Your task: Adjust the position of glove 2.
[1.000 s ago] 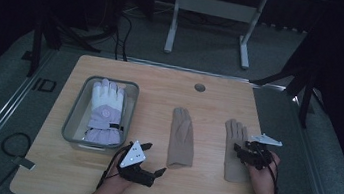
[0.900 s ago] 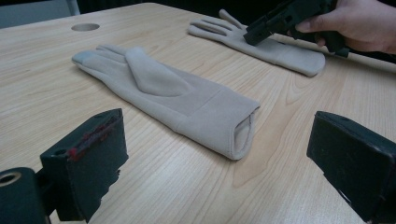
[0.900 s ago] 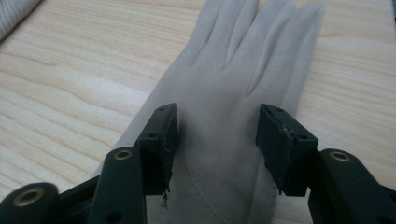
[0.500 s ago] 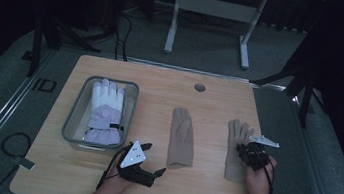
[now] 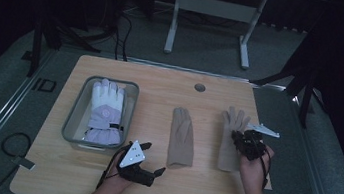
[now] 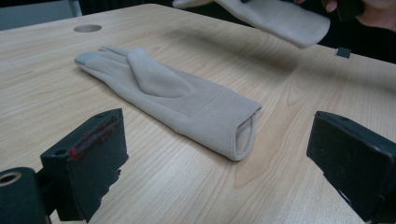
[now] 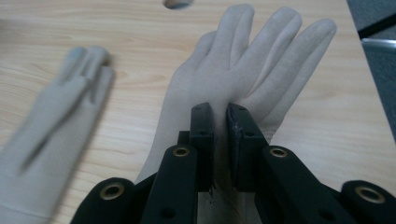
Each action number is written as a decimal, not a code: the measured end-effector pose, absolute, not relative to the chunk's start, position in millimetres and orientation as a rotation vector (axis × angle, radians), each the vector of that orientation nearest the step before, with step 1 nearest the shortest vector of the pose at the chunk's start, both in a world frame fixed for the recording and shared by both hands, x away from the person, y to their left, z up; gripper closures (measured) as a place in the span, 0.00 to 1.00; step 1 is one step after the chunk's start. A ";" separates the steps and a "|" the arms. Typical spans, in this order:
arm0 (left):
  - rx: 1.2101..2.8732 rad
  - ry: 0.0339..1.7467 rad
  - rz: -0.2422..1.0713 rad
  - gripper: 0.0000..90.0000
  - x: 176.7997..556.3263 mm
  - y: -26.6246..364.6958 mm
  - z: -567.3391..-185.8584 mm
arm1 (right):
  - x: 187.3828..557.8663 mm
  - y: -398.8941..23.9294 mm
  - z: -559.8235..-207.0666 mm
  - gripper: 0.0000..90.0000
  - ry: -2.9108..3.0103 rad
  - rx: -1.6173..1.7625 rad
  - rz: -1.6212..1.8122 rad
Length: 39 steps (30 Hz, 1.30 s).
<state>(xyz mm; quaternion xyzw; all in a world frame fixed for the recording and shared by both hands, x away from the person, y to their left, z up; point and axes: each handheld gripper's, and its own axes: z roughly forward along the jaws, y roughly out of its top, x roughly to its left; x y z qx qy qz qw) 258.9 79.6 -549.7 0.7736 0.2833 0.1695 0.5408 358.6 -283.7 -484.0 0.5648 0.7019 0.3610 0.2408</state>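
Right gripper [image 5: 246,142] pinches a beige glove [image 7: 243,79] over the bench's [image 5: 161,83] right side.
Its fingers [image 7: 201,135] have just closed, clamping the fabric, with the cuff lifted off the wood. The left gripper [image 5: 154,171] rests with fingers [image 6: 84,161] wide and empty, facing the second beige glove [image 5: 182,136] lying flat mid-bench.

The high view looks down and forward over the whole table [image 5: 98,183] from the person's side. The left gripper view sits low, close to the tabletop, facing the middle glove [image 6: 177,105]. The right gripper view looks closely along a pinched glove [image 7: 252,70]; both gloves appear in all three.
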 end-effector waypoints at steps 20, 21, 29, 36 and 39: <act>1.827 0.673 0.415 0.06 258.3 81.9 -547.4 | 368.2 -176.1 -461.1 0.91 2.002 1.473 1.140; 1.826 0.672 0.417 0.06 258.2 82.5 -547.0 | 368.0 -171.3 -461.5 0.91 2.008 1.466 1.143; 1.826 0.669 0.415 0.06 257.5 82.8 -546.9 | 368.6 -152.8 -472.9 0.91 2.041 1.465 1.135; 1.828 0.666 0.413 0.06 257.3 82.3 -546.9 | 373.2 -144.4 -491.8 0.90 2.080 1.482 1.099; 1.830 0.667 0.411 0.06 257.4 82.7 -547.1 | 376.6 -141.6 -501.2 0.90 2.098 1.498 1.080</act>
